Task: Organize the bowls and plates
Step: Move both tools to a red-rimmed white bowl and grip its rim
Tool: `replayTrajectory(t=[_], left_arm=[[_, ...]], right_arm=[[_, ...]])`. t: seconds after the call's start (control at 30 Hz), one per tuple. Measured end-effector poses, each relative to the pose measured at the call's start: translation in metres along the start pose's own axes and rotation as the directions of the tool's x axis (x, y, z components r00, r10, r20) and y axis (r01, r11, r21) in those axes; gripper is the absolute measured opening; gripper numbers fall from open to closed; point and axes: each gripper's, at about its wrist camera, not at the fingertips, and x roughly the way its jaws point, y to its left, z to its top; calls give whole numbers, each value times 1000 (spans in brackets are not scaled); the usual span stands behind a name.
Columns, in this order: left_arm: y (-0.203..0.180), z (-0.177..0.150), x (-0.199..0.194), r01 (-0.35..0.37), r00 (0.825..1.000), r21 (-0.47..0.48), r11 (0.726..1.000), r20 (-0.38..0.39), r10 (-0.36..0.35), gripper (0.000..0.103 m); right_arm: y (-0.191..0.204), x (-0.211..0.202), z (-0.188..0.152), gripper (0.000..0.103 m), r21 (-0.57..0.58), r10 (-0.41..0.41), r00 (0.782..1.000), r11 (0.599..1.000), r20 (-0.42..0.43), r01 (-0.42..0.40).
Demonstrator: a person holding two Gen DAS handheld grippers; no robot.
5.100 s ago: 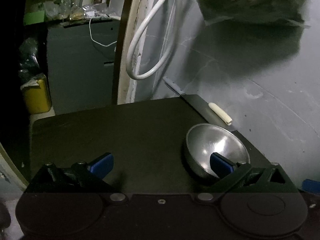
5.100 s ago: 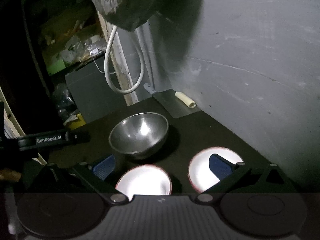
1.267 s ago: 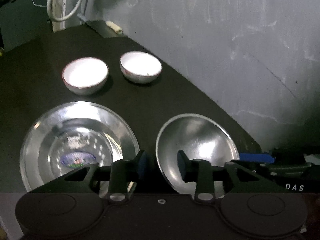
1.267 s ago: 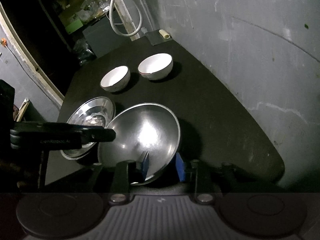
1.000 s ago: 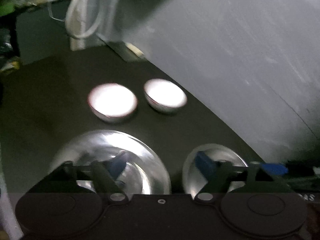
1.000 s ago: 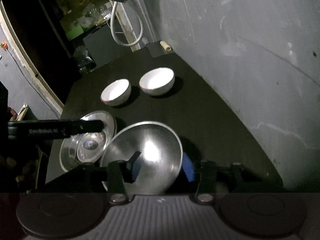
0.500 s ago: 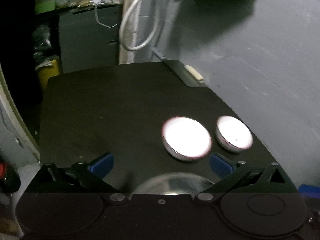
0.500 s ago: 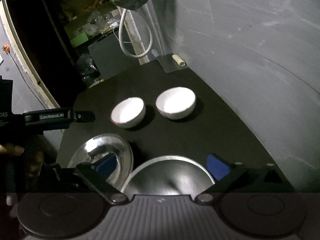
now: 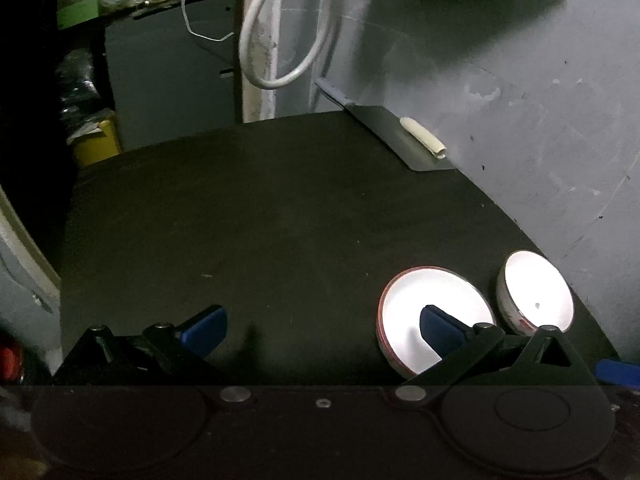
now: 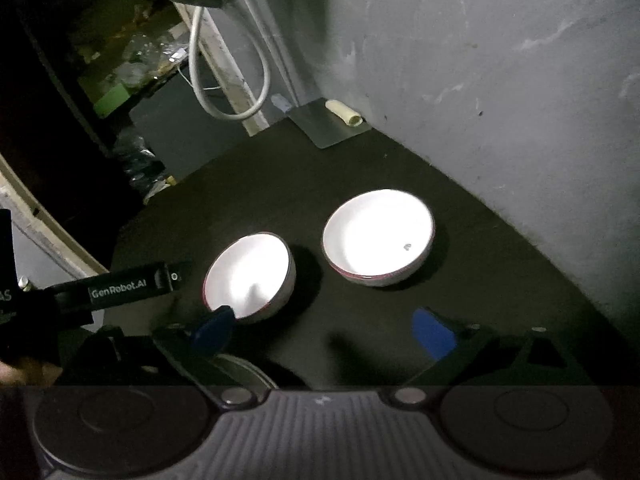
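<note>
Left wrist view: the left tool (image 9: 320, 326) is hovering over the dark table (image 9: 280, 220) with its blue-padded fingers spread wide, gripping nothing. A white red-rimmed ceramic bowl (image 9: 420, 300) is sitting just ahead of its right finger, and a second white bowl (image 9: 536, 292) is lying right of that, close beside it.

Right wrist view: the right tool (image 10: 320, 330) is also standing wide apart and empty. The white red-rimmed ceramic bowl (image 10: 250, 274) is resting ahead of its left finger, the second white bowl (image 10: 378, 236) ahead toward the right finger. A shiny steel rim (image 10: 244, 370) is peeking out beneath the left finger.
</note>
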Motion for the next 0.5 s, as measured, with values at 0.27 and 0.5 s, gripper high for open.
replayTrajectory(t=[0.27,0.5], left_arm=[[0,6,20,46,999,56,997,-16,-45,100],[-1,6,25,100,995,64,993,-34,-98,84]], right_arm=[[15,28,3,74,23,-10,1000,1000,-17,11],[21,46,8,57,49,-6,999,999,-33,8]])
